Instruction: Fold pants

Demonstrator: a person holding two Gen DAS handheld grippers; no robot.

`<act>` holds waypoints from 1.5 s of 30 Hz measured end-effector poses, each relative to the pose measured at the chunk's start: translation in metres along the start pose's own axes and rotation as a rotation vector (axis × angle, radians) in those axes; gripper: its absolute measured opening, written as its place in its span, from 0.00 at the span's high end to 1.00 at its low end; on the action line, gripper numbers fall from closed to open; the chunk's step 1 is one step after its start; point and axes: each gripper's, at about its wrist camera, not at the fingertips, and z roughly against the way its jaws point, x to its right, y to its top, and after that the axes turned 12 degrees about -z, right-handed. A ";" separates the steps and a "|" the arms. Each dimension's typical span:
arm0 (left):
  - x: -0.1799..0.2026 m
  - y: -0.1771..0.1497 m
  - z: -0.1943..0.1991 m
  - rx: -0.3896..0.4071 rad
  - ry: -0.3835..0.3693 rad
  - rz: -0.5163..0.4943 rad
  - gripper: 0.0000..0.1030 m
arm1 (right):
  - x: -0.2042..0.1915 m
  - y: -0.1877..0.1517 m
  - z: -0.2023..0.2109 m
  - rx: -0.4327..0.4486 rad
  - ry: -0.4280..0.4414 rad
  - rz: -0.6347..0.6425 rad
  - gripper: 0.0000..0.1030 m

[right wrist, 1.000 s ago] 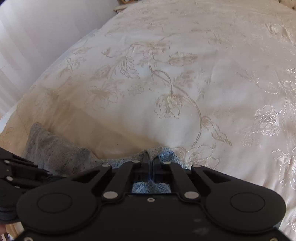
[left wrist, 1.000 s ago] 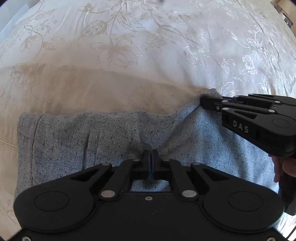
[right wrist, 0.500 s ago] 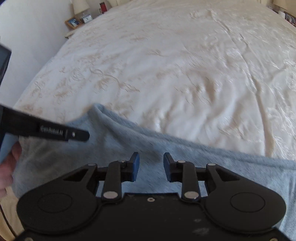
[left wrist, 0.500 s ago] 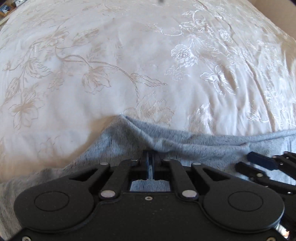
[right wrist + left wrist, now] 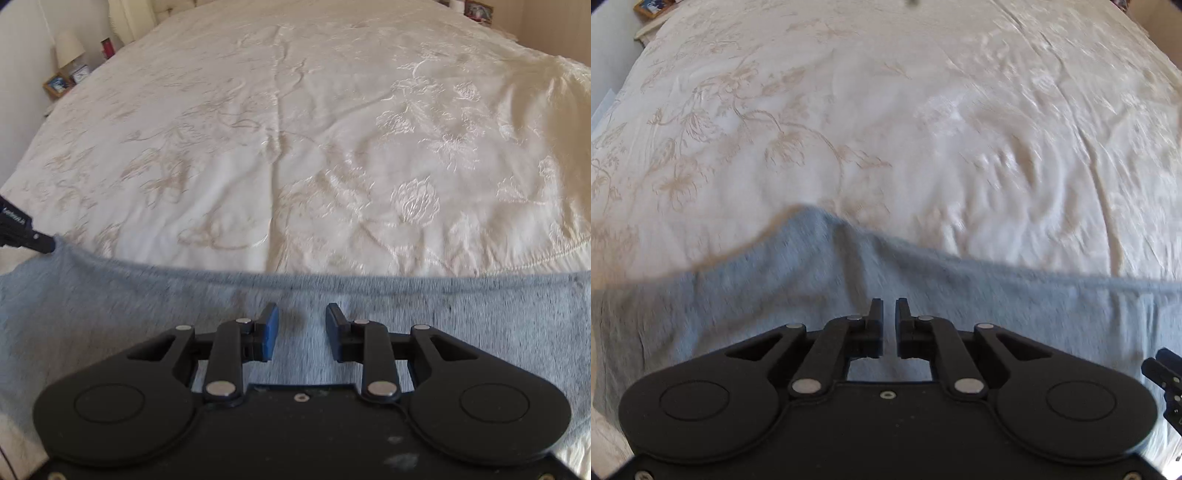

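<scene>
1. Though small white lettering marks the left gripper (image 5: 22,230) where it pokes in at the right wrist view's edge, it is too blurred to read.
2. The left gripper (image 5: 889,314) hangs over the grey pants (image 5: 775,295) – jaws slightly parted, holding nothing.
3. The right gripper (image 5: 302,325) hovers level, jaws wide apart, empty.
4. The pants (image 5: 461,314) lie spread across the cream floral bedspread (image 5: 332,129).

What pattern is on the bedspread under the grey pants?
The bedspread is cream with a woven floral, vine pattern, clearest in the right wrist view.
</scene>
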 end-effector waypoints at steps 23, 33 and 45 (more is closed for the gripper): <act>0.200 -0.032 0.000 -0.045 0.082 -0.100 0.82 | 0.277 -0.007 0.079 0.000 -0.183 -0.377 0.65; 0.252 -0.010 -0.014 -0.086 0.060 -0.146 0.82 | 0.290 0.001 0.059 -0.103 -0.013 -0.254 0.60; 0.259 0.004 -0.013 -0.082 0.049 -0.116 0.82 | 0.315 0.005 0.087 -0.182 0.032 -0.400 0.60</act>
